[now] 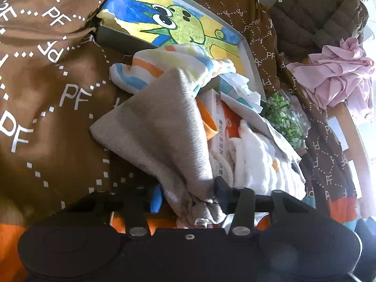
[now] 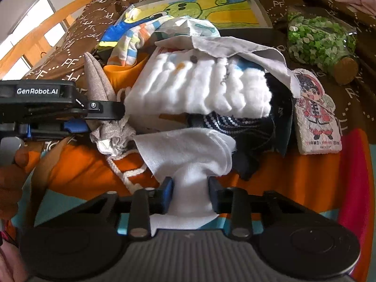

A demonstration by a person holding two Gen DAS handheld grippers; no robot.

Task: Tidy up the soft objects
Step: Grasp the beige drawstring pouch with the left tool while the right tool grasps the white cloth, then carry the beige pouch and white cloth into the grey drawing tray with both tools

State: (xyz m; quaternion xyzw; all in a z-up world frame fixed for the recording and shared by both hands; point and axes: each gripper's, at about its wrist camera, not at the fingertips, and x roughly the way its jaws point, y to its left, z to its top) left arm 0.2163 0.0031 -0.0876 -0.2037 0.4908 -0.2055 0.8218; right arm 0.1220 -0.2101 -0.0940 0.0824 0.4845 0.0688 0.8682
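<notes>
A: What is the biggest thing here?

B: The brown bedcover (image 1: 58, 89) with the "PF" letters. On it lies a gray tray (image 1: 249, 54) with a cartoon drawing inside. In front of the tray there is a heap of soft things.

A: Is the heap already sorted?

B: I think no. Most things lie mixed together: a striped cloth (image 1: 169, 63) half over the tray edge, a white quilted cloth (image 2: 199, 87), a dark dotted garment (image 2: 246, 127) under it, and a thin gray cloth (image 2: 235, 44) on top. So the task looks to be near its start, and almost all pieces are left to do.

A: What do the grippers hold?

B: The left gripper (image 1: 188, 195) is closed on the neck of a beige drawstring pouch (image 1: 159, 127); the pouch stands up from the heap. The right gripper (image 2: 190, 192) is clamped on a white sock (image 2: 188, 155) at the near edge of the heap, over the orange fabric (image 2: 293, 176).

A: And the small things?

B: A bag of green pieces (image 2: 319, 42) is beside the tray, and a small cartoon pad (image 2: 315, 112) is just beside the dark garment. These are perhaps not soft, so I judge they stay.
</notes>
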